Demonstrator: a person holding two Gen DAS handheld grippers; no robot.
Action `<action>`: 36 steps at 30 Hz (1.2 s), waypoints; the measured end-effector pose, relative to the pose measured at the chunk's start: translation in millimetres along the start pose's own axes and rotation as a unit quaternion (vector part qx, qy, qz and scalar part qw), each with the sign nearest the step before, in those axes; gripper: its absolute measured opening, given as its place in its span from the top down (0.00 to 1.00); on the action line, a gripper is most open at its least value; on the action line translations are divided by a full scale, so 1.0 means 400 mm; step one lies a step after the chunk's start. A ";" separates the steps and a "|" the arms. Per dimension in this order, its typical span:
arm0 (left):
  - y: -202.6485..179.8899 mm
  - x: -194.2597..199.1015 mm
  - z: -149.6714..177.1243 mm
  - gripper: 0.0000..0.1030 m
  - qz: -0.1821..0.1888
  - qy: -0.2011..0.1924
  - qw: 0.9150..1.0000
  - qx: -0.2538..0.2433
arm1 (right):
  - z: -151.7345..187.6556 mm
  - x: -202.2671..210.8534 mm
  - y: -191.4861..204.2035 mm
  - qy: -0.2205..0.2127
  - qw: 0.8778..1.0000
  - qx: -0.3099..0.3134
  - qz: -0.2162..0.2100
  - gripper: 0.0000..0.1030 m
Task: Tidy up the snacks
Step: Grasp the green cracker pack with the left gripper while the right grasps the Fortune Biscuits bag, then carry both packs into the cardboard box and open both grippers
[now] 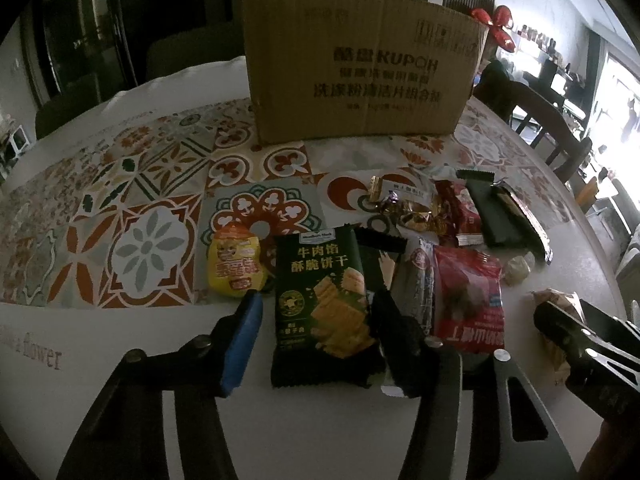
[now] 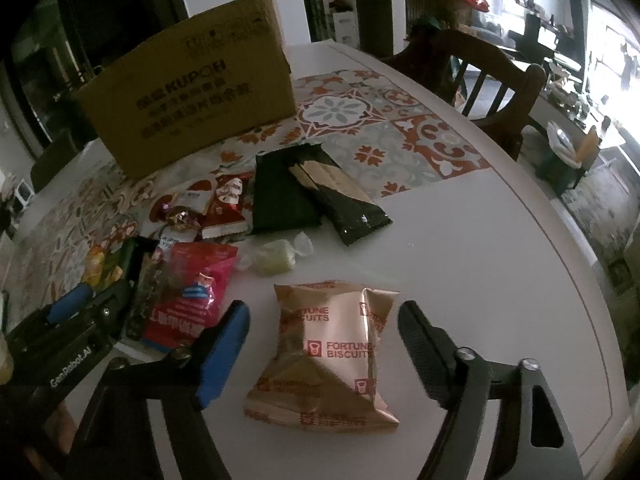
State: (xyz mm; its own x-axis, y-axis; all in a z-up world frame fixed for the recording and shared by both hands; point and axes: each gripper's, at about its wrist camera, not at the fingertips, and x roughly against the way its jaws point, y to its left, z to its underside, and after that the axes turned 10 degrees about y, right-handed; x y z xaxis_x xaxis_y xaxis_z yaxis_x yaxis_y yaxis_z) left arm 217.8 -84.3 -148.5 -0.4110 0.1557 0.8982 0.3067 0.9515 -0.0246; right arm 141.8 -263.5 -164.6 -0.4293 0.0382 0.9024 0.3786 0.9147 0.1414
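While each gripper straddles its own packet, we hold both half-open: the left gripper [image 1: 316,320] around the cracker pack [image 1: 324,308], the right gripper [image 2: 324,344] around the biscuit bag [image 2: 328,356]. Neither pinches yet. Both packets lie flat on the table [image 2: 460,264], near the box [image 1: 360,64] we judge they're meant for.

**Legible markings on the table**

The cardboard box [image 1: 362,68], standing beyond the left gripper [image 1: 316,334], carries "KUPOH" with rows of Chinese print beneath, too soft to read in full. The dark green packet [image 1: 324,308] between that gripper's jaws reads 牛肉馅 酥脆饼干. To its left the tablecloth [image 1: 44,354] shows the word "flower". The gold packet [image 2: 328,354] between the jaws of the right gripper [image 2: 320,354] reads "FORTUNE BISCUITS" several times. In the right view, the left gripper's body bears "GenRobot.AI".
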 end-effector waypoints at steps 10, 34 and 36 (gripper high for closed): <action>-0.001 0.001 0.003 0.57 0.009 -0.007 1.000 0.000 | -0.002 0.001 0.005 -0.002 1.000 0.011 -0.004 0.54; -0.017 0.245 -0.020 0.57 0.034 -0.119 0.992 -0.019 | -0.056 0.185 0.056 -0.129 0.985 0.078 -0.085 0.57; -0.019 0.270 -0.033 0.57 0.029 -0.136 0.990 -0.023 | -0.072 0.203 0.062 -0.140 0.982 0.083 -0.091 0.57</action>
State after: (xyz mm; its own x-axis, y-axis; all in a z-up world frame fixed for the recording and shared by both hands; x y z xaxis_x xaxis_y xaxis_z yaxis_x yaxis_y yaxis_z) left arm 182.4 -78.2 -45.6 -0.6062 0.2810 0.7440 0.3724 0.9269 -0.0466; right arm 140.1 -249.4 -76.0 -0.6951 -0.0447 0.7175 0.1448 0.9689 0.2007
